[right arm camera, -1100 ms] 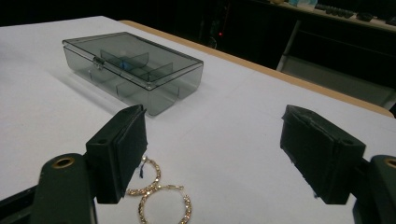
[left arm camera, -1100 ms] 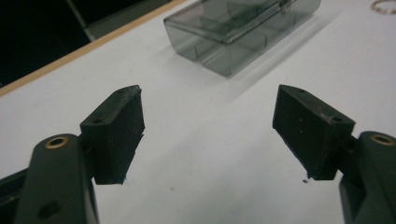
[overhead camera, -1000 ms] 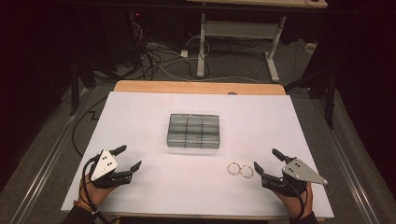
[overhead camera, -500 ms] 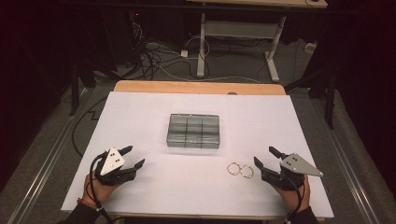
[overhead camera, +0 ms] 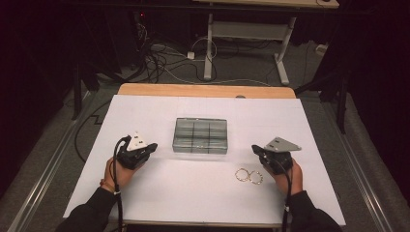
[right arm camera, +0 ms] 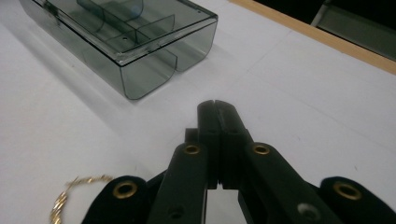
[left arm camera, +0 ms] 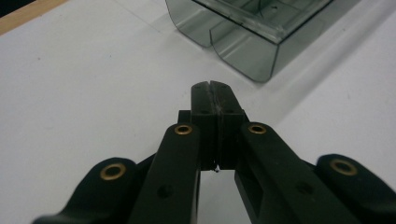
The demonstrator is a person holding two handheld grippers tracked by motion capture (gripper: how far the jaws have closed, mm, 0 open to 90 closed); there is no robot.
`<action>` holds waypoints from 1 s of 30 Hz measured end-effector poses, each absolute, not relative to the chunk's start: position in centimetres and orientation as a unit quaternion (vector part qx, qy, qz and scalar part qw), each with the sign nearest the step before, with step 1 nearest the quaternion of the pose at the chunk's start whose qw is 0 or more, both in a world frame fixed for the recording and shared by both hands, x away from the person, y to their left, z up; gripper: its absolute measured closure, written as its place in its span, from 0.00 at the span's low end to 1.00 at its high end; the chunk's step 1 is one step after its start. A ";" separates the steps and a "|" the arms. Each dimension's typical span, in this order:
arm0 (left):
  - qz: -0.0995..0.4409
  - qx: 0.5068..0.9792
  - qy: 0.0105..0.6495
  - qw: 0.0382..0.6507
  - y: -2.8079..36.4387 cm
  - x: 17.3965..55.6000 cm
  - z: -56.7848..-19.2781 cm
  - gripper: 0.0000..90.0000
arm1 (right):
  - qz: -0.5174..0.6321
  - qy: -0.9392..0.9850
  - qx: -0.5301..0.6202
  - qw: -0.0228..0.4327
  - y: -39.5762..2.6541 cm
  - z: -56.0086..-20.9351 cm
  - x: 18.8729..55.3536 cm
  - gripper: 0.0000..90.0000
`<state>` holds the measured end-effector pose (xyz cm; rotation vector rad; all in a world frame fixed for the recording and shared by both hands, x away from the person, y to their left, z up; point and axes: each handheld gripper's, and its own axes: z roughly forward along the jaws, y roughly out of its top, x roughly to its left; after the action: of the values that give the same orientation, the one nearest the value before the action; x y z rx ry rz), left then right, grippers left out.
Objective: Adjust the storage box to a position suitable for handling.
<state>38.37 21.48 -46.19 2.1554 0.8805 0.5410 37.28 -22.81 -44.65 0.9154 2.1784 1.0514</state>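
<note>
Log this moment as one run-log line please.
left tongs: shut, empty | right tongs: shut, empty | compartment box: between them, untouched | gold rings: on table by right tongs

White-topped table (overhead camera: pixel 159 193) with smoky compartment box (overhead camera: pixel 200 136), two gold rings (overhead camera: pixel 248 176)

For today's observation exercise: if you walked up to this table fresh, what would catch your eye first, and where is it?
First, the smoky clear compartment box at the middle of the white table, its dividers showing through the closed lid. Next, two gold rings lying side by side on the white surface nearer the person, close to the right hand-held gripper. That one and the left hand-held gripper flank the box, jaws shut on nothing.
</note>
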 end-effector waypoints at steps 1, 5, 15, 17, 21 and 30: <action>0.209 0.842 0.342 0.362 21.2 38.8 -46.2 0.96 | 0.384 0.816 0.334 0.273 -22.2 -44.8 38.0 1.00; 0.202 0.844 0.347 0.357 20.1 40.7 -46.3 0.96 | 0.363 0.834 0.324 0.262 -19.6 -45.4 40.3 1.00; 0.184 0.845 0.362 0.349 17.9 44.1 -47.0 0.95 | 0.325 0.855 0.319 0.248 -16.1 -46.2 43.4 1.00; 0.182 0.845 0.365 0.345 17.7 44.4 -47.1 0.95 | 0.323 0.856 0.323 0.241 -15.8 -46.3 43.7 1.00; 0.173 0.849 0.364 0.342 17.5 44.5 -47.4 0.95 | 0.318 0.856 0.326 0.243 -15.4 -46.4 44.1 1.00; 0.166 0.855 0.366 0.328 17.4 44.7 -47.8 0.96 | 0.310 0.863 0.315 0.242 -14.7 -46.5 44.0 1.00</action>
<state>44.67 17.41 -47.80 2.2390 0.9581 0.4345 44.03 -14.75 -46.49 0.8619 2.3602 0.8482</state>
